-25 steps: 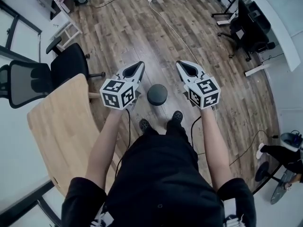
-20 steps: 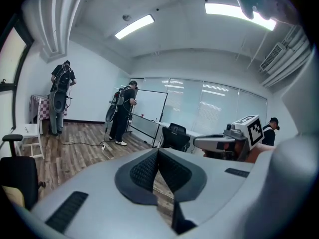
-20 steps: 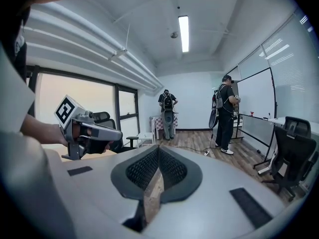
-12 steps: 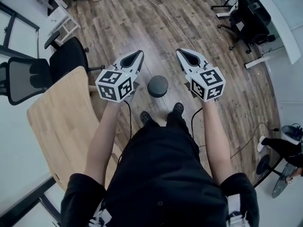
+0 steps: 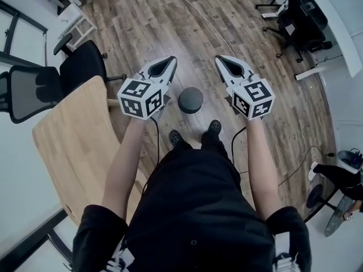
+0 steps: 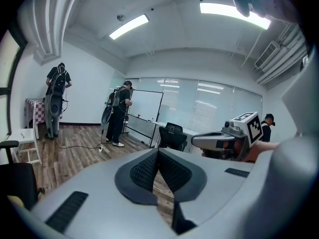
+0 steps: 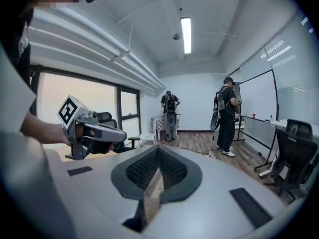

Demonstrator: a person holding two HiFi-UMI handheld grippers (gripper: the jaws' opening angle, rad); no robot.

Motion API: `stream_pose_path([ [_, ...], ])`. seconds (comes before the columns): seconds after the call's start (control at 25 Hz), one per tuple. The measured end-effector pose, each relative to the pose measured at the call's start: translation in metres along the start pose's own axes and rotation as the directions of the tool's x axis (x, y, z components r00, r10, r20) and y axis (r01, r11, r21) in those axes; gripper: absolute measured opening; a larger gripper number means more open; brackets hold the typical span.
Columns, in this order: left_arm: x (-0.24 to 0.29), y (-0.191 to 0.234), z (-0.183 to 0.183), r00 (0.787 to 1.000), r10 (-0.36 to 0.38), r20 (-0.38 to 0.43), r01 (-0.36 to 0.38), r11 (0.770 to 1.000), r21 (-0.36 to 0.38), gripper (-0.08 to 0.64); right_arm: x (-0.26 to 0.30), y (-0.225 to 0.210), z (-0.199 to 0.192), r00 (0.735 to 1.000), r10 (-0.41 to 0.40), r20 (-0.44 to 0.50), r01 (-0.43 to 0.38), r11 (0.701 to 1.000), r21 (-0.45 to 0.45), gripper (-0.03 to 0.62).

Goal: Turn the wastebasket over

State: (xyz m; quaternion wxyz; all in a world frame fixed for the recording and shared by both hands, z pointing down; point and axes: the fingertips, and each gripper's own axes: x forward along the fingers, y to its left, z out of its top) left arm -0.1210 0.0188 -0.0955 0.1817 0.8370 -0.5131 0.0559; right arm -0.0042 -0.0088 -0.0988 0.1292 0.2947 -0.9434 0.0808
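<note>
wastebasket spot: the wastebasket (image 5: 190, 100) sits on the wood floor (image 5: 170, 27), down below and between my two hand-held grippers, a bit back from their tips toward my shoes (image 5: 175, 137).
left hand-held gripper (image 5: 169, 62): pads pressed together with nothing between them, up in the air on the basket's left.
right hand-held gripper (image 5: 222, 61): same deal, jaws closed on nothing, on the basket's right.
which way up: honestly can't call it. The head view only gives me a dark round disc, which could be an open mouth in shadow or a flat base. So it fits a basket waiting to be flipped just as well as one already flipped.
what's in it: no liner or trash that I can make out. If that is the inside, it's just dark.
risk, grip: with both pairs of jaws closed like this, neither gripper can take a rim or a wall. Contact would only nudge the basket.
risk, rolling: it's round and looks light, so I reckon a one-sided push tips it and sends it rolling over the smooth floor, away from both grippers.
risk, spill: if there's stuff inside that I can't see, it ends up on the floor.
risk, aim: neither gripper view shows the basket, since both look out across the room. I'm going by the head view alone.
risk, clutter: my shoes are just beside the basket, a gripper cable (image 5: 232, 147) dangles near them, and the worktop (image 5: 68, 140) is close on the left gripper's outer side.
</note>
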Motion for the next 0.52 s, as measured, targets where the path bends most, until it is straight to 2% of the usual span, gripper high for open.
stream_pose_path([
  [0.52,-0.0031,0.0099,-0.0019,1.0,0.013,-0.001,-0.013,1.0,-0.014,0.018,0.0038,0.0004,-0.0006,1.0,0.001,0.001,-0.001,1.0,-0.003,0.032],
])
